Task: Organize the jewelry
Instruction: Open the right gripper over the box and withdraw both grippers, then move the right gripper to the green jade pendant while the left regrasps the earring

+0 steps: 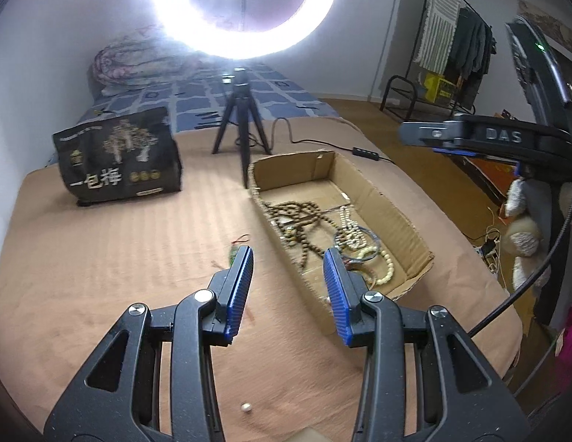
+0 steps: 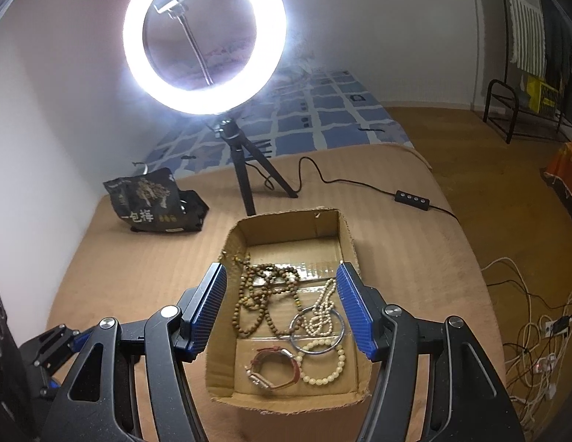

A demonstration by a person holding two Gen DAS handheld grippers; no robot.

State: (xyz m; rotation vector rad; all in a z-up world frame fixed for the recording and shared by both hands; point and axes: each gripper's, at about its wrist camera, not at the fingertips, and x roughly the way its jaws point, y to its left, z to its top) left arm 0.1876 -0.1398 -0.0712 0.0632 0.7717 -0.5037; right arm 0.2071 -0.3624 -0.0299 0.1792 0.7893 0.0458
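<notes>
Glaring ring light (image 2: 205,38), white wall (image 2: 359,37)

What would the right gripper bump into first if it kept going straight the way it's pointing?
Probably the jewelry in the cardboard box. The right gripper points down into it, jaws open and empty, so it would likely meet the brown bead necklace or silver bangle first. Depth is hard to judge.

The left hand-held gripper (image 1: 288,263) tilts forward and downward, its blue-padded jaws parted with nothing between them. The right hand-held gripper (image 2: 282,276) tilts downward likewise, jaws set wider apart and also empty. In the left wrist view, the right one's black body shows at the right edge.
</notes>
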